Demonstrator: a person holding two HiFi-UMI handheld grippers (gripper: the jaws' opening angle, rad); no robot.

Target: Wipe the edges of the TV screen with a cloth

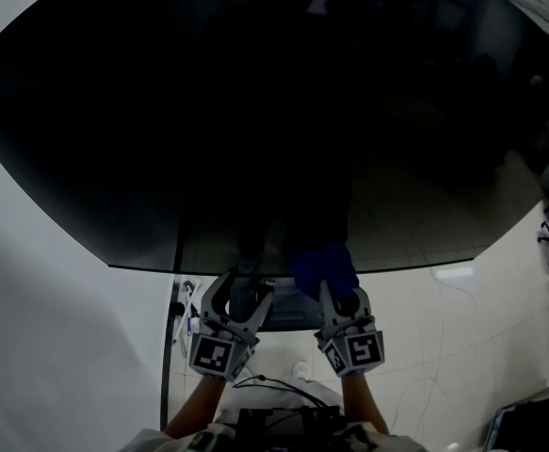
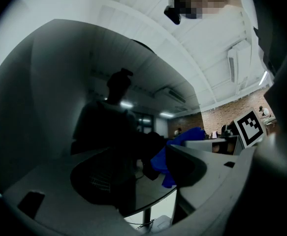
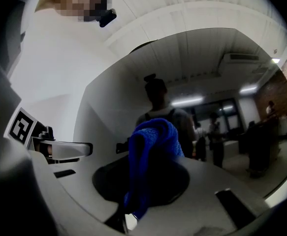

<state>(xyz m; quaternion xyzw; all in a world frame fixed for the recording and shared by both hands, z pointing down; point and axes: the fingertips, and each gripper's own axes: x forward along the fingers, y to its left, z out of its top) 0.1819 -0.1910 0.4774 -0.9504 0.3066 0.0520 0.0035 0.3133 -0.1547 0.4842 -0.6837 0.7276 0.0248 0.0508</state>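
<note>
Here, the right claw [image 1: 338, 298] clamps the one blue cloth [image 1: 323, 266] by the TV screen [image 1: 255, 111]; the left claw [image 1: 241, 292] gapes empty.

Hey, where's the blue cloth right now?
In the head view the blue cloth is at the TV screen's bottom edge, slightly right of centre, clamped in the right gripper, with the left gripper just to its left.

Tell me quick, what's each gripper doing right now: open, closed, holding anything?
Left gripper: open, holding nothing.
Right gripper: shut on the blue cloth.
</note>
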